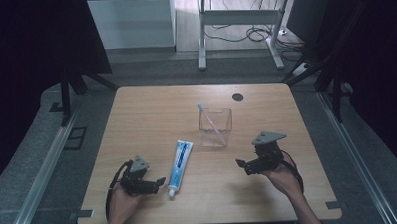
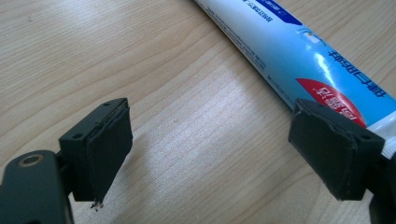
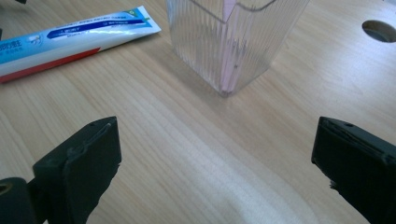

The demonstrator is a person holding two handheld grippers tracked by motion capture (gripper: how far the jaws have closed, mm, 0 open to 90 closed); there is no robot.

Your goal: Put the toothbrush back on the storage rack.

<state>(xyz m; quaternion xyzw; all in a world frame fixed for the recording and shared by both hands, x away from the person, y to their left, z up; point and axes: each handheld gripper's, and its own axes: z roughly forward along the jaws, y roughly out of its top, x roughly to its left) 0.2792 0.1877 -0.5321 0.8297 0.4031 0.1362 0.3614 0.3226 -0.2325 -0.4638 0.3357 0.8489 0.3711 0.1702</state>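
A blue and white toothpaste tube [image 1: 180, 162] lies flat on the wooden table [image 1: 151, 113], its cap toward the front edge. A clear ribbed cup [image 1: 215, 126] stands mid-table with a pink toothbrush [image 1: 211, 123] leaning inside it. My left gripper [image 1: 159, 183] is open just left of the tube's cap end; in the left gripper view the tube [image 2: 299, 60] runs past the right jaw. My right gripper [image 1: 241, 164] is open, front right of the cup, nothing between its jaws. The right gripper view shows the cup [image 3: 229, 42] ahead and the tube [image 3: 70, 42] at far left.
A round hole [image 1: 237, 97] is cut in the table near its far edge. Beyond the table stand a white desk frame [image 1: 239, 35] and loose cables on the floor. Dark curtains hang at both sides.
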